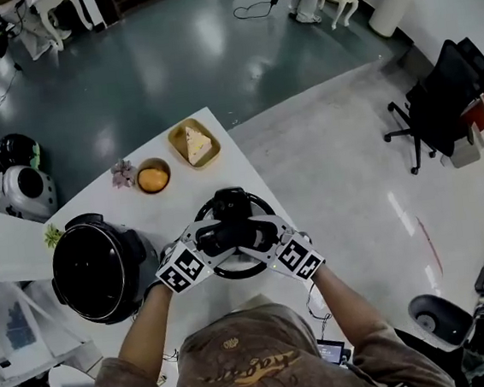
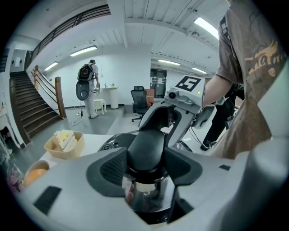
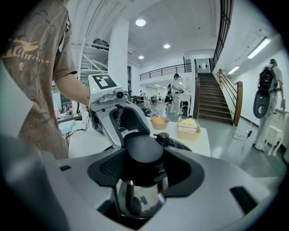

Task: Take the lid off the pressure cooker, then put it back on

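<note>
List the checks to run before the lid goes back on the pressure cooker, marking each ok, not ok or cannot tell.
1. Left gripper shut on the lid handle: ok.
2. Right gripper shut on the same handle, opposite side: ok.
3. Cooker pot uncovered, ready to receive: ok.
4. Lid above the pot: not ok; it is to the pot's right, over the table.
5. Way across free: ok; bowl and tray stand farther back.
6. Lid's locking tabs lined up with the pot: cannot tell.
</note>
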`<state>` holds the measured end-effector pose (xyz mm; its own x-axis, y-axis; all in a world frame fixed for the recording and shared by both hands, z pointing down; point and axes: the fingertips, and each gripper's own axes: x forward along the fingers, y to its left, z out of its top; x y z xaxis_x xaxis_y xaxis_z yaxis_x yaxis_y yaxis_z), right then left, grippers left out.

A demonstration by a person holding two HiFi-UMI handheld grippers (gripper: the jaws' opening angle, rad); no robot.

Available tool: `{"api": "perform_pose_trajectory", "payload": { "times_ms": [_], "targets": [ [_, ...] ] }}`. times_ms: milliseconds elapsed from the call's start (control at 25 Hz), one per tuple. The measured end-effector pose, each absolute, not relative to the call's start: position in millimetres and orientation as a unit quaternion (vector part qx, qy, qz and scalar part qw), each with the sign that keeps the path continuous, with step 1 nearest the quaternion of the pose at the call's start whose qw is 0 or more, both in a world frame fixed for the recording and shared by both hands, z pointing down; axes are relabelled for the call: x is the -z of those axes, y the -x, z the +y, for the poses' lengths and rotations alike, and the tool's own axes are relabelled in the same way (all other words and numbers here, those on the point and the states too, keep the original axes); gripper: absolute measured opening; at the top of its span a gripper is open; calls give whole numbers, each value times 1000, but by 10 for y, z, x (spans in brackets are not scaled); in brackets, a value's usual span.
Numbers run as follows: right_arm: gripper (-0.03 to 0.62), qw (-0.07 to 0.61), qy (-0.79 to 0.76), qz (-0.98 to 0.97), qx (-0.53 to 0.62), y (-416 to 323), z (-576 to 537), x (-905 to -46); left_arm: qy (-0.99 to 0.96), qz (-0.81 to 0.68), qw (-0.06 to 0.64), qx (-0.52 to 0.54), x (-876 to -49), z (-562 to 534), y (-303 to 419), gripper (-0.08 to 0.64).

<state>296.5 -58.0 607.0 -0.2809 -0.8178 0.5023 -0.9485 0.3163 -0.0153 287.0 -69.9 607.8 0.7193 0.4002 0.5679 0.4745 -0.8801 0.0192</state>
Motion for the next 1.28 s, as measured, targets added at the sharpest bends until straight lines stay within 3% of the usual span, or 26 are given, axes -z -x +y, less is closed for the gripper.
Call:
{"api": "perform_pose_trajectory", "payload": {
  "times_ms": [600,880,1280],
  "targets": [
    [264,215,-570,-775,-169,-2956,-586,-6223,921,-231,92,299,-6200,-705,-2864,264],
    [266,184,-603,-756,-174,-3023,-539,-6071,938,-185,49,288,-6109,-813,-2825,296],
    [256,122,-671,-710,-175,-3145,-258,-5680,974,-94,-34,204,-5551,-1031,-2598,281]
  ]
}}
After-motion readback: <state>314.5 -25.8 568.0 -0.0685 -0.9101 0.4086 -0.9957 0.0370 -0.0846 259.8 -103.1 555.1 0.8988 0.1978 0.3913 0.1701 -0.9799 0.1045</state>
